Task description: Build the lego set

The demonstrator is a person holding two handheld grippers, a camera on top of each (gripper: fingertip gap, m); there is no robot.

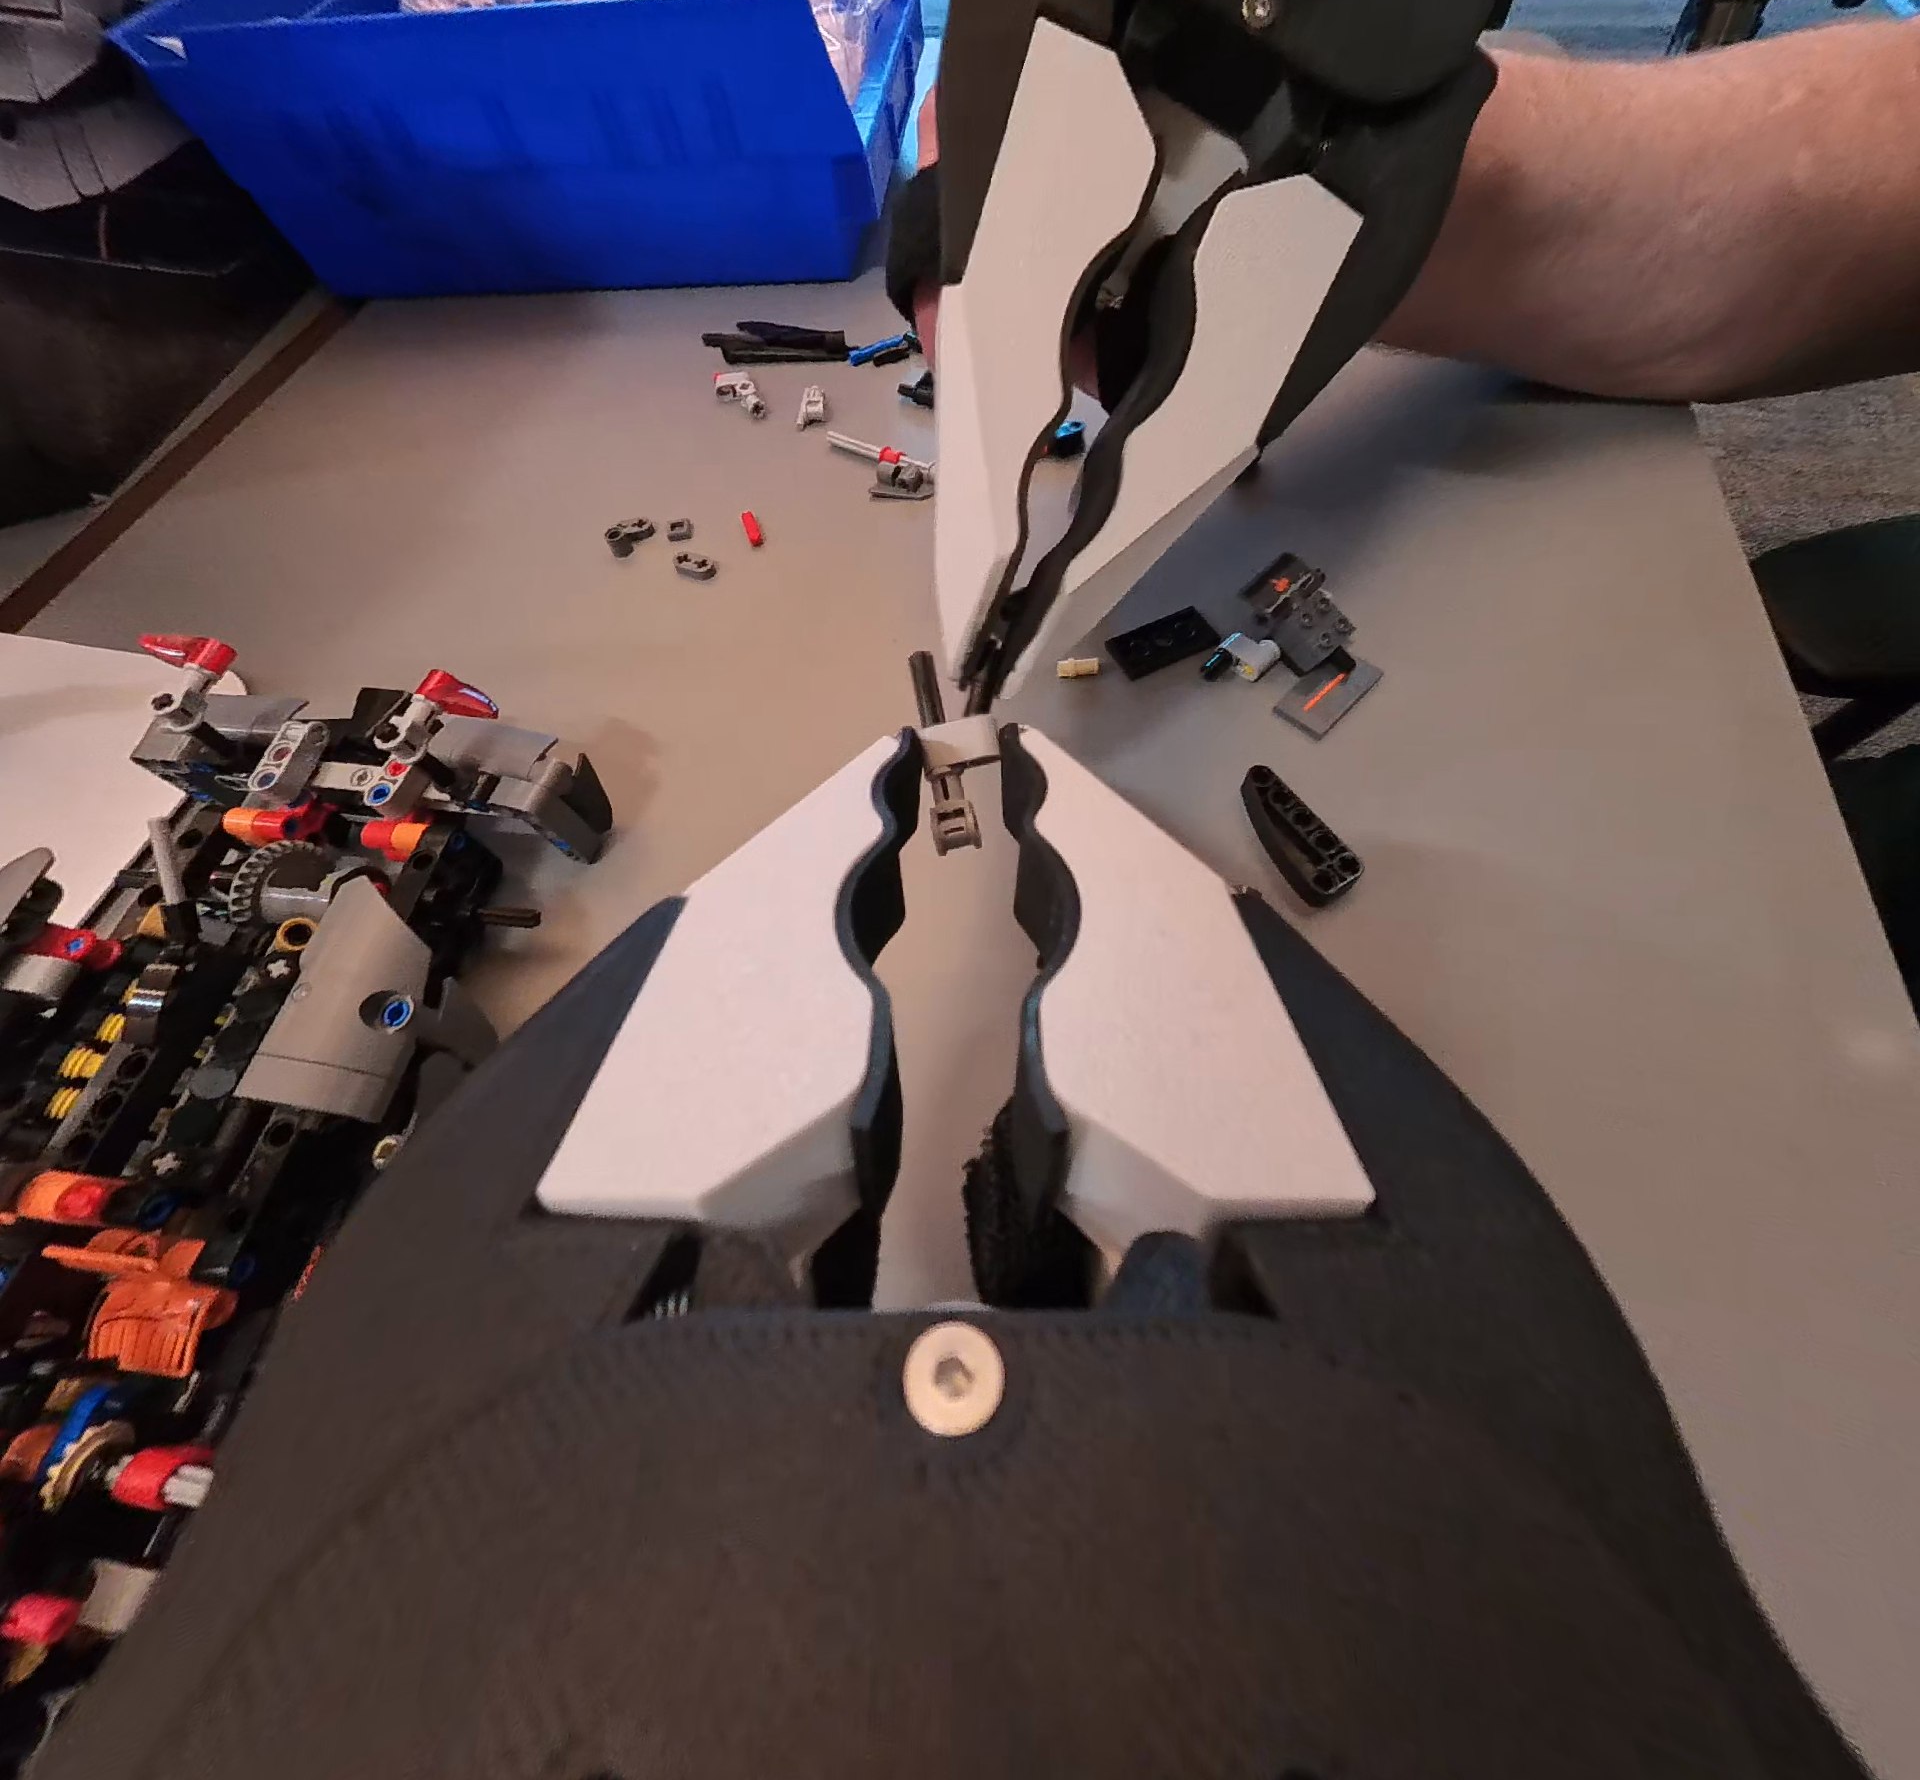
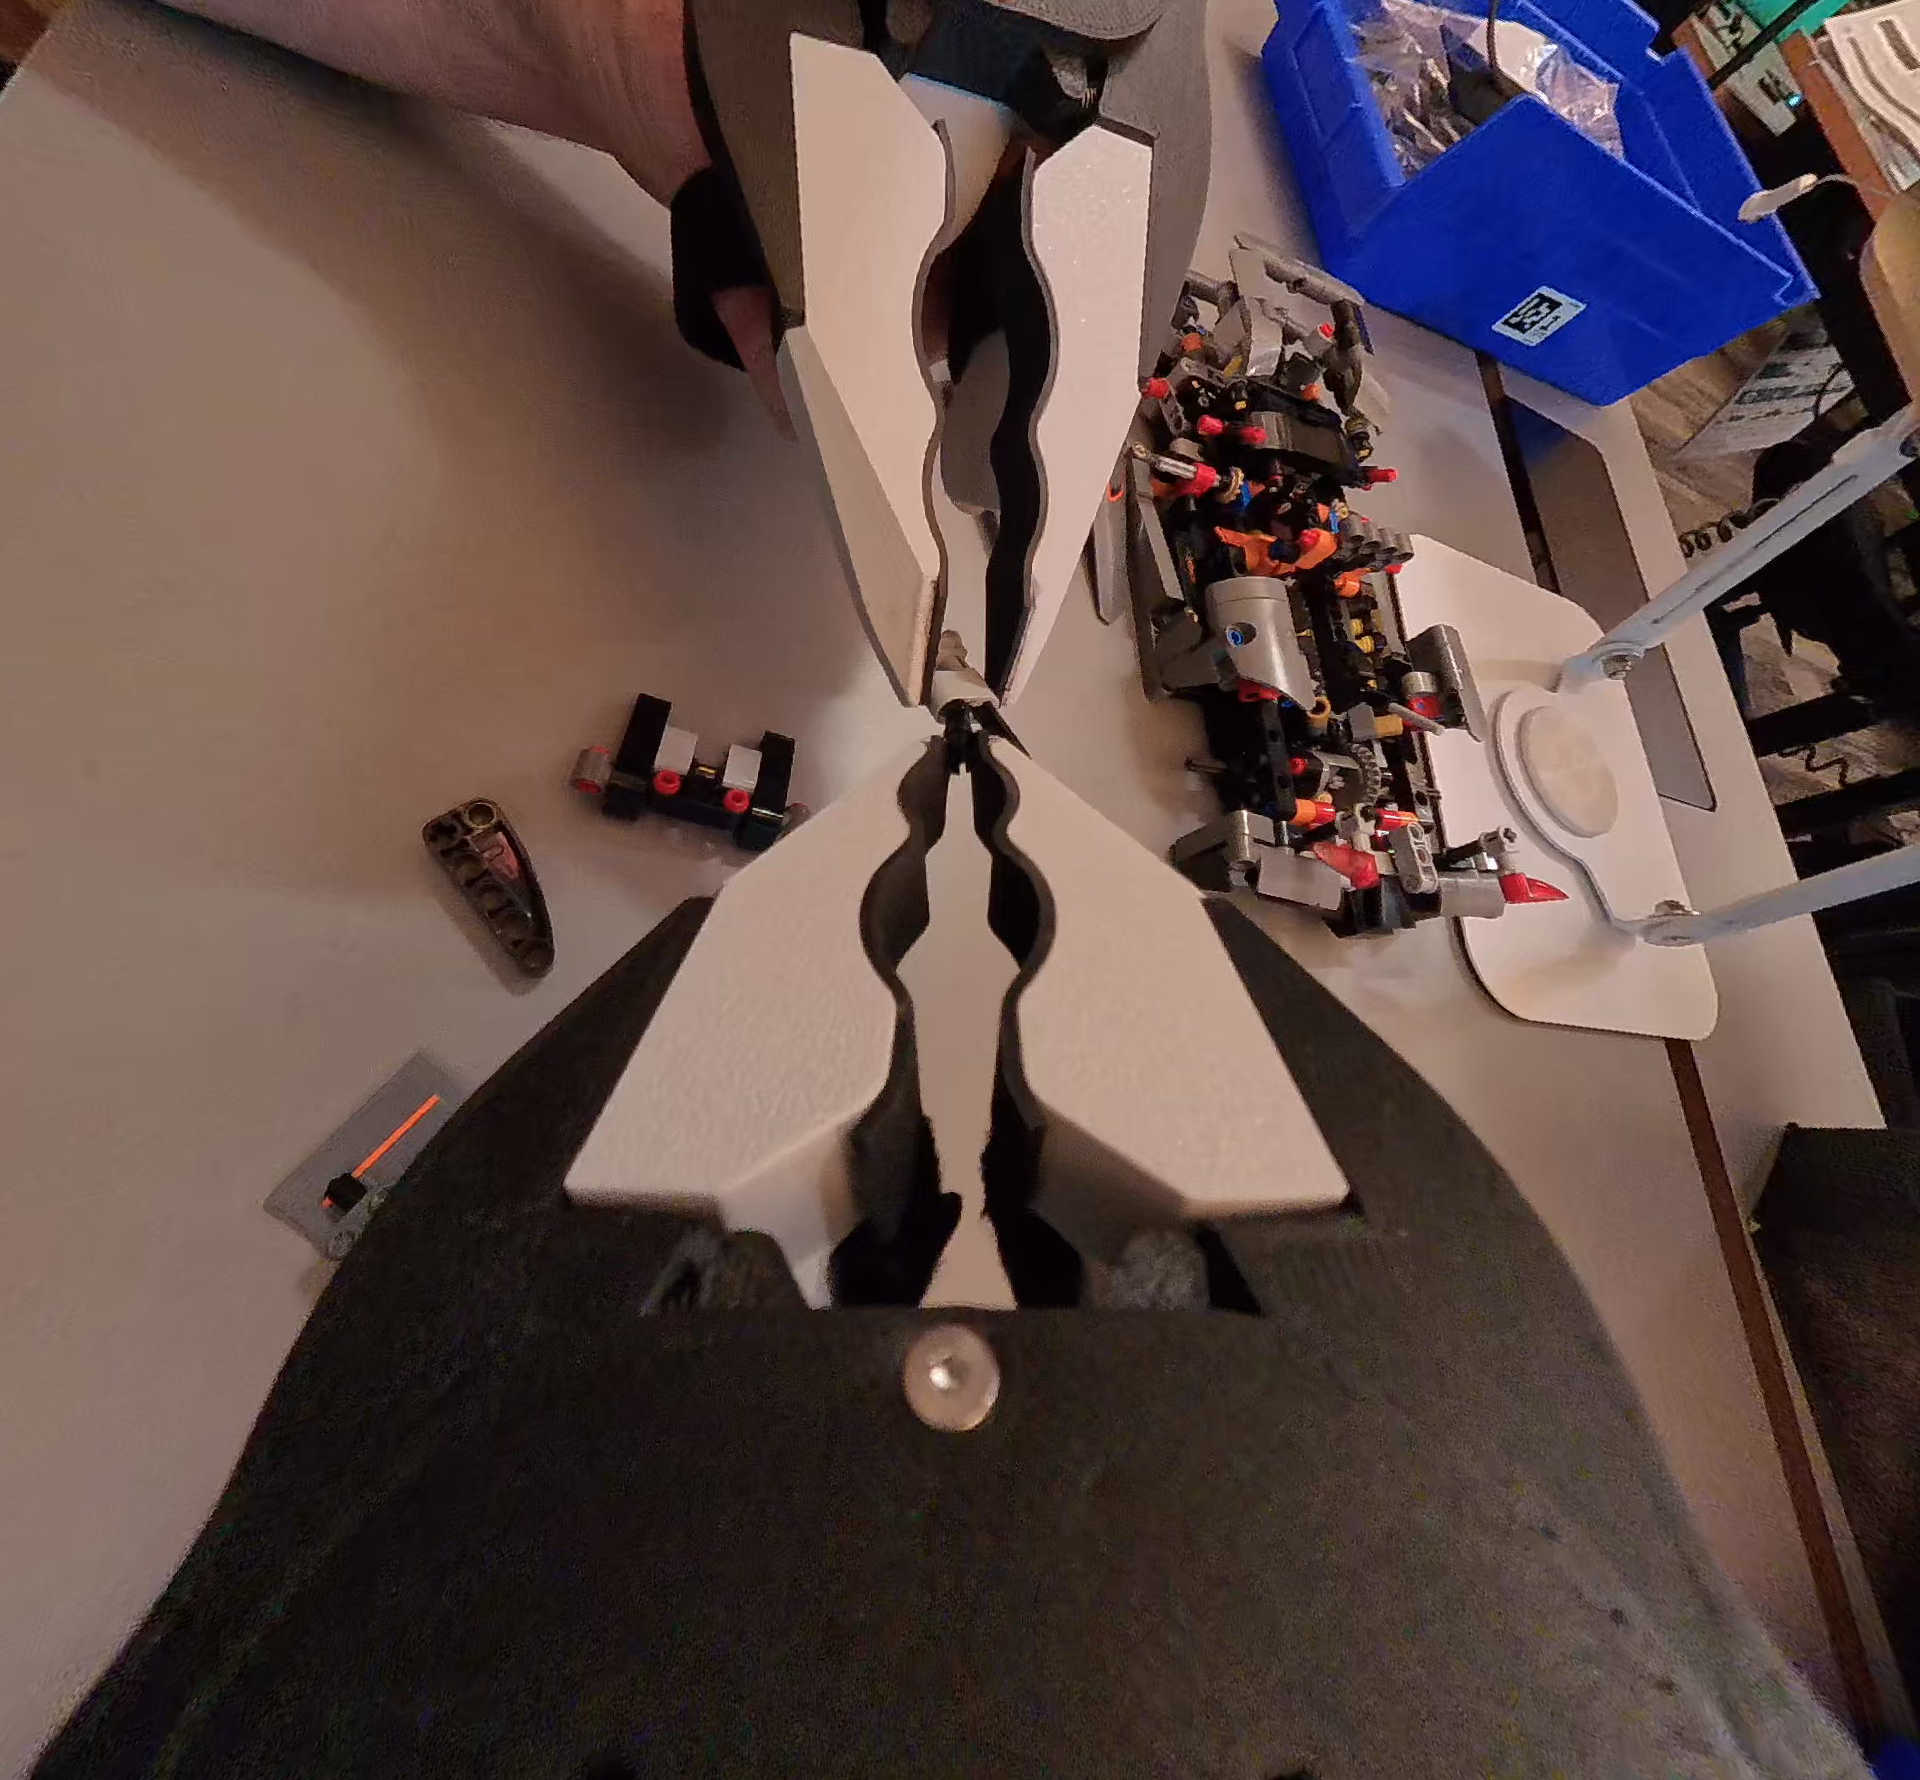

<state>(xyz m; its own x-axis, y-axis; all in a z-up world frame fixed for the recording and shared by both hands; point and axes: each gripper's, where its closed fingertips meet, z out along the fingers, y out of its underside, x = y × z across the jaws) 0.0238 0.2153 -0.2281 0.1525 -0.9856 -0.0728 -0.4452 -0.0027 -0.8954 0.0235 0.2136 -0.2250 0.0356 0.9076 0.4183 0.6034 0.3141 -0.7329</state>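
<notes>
My left gripper (image 1: 951, 743) is shut on a small grey connector (image 1: 948, 780), held above the table. A black axle (image 1: 923, 681) sticks out of its far end. My right gripper (image 1: 982, 681) comes down from above, tip to tip with the left one. In the right wrist view my right gripper (image 2: 961, 756) is shut on a small black pin (image 2: 964, 731) that touches the grey connector (image 2: 961, 688) in the left gripper (image 2: 961, 676). The partly built lego car (image 1: 260, 899) lies at the left of the table; it also shows in the right wrist view (image 2: 1299, 639).
A blue bin (image 1: 520, 120) with bagged parts stands at the table's back. Loose small parts (image 1: 675, 541) lie mid-table. A black curved panel (image 1: 1304, 831), a black sub-assembly (image 2: 691, 774) and a grey tile with an orange stripe (image 2: 364, 1148) lie nearby. A white stand base (image 2: 1558, 795) sits beside the car. Only a small space, under 4 cm, lies between the two pairs of fingers. The left tips stand about 15 cm off the partly built lego car (image 1: 260, 899). It is also in sight in the right wrist view (image 2: 1355, 761).
</notes>
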